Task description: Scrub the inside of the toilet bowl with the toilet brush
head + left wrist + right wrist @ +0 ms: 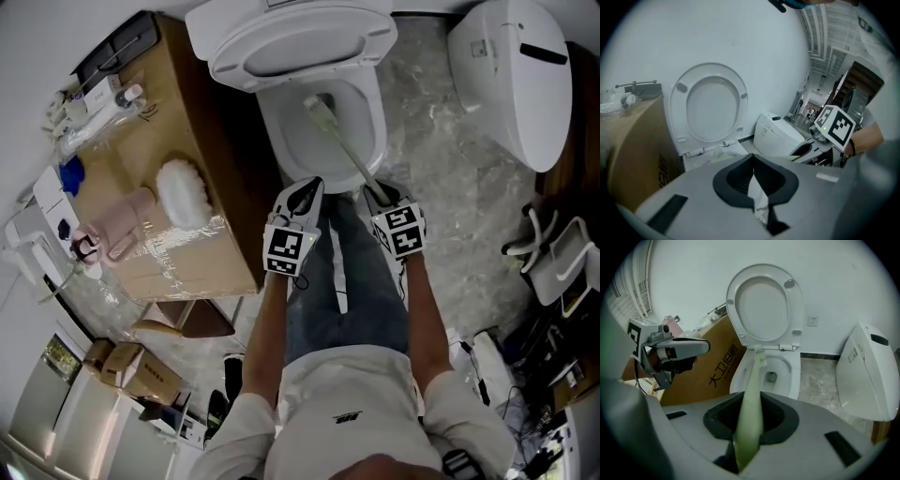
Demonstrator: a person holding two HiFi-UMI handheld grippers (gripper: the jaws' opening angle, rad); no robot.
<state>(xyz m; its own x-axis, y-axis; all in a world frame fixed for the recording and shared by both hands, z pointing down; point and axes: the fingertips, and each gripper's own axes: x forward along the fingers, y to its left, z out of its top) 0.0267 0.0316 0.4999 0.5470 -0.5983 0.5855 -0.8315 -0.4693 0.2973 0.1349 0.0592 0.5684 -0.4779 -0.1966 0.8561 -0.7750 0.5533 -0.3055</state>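
head view high up looking straight down on the toilet bowl (277, 141), left gripper view low, facing the raised seat (710, 70), right gripper view low, along the toilet brush (751, 394) into the bowl, all share the raised seat

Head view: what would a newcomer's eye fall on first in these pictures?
The open toilet bowl at top centre draws the eye, its seat raised. A pale green toilet brush reaches into it, held in the jaws of the right gripper; the left gripper beside it is shut on nothing. A second white toilet sits at the upper right.
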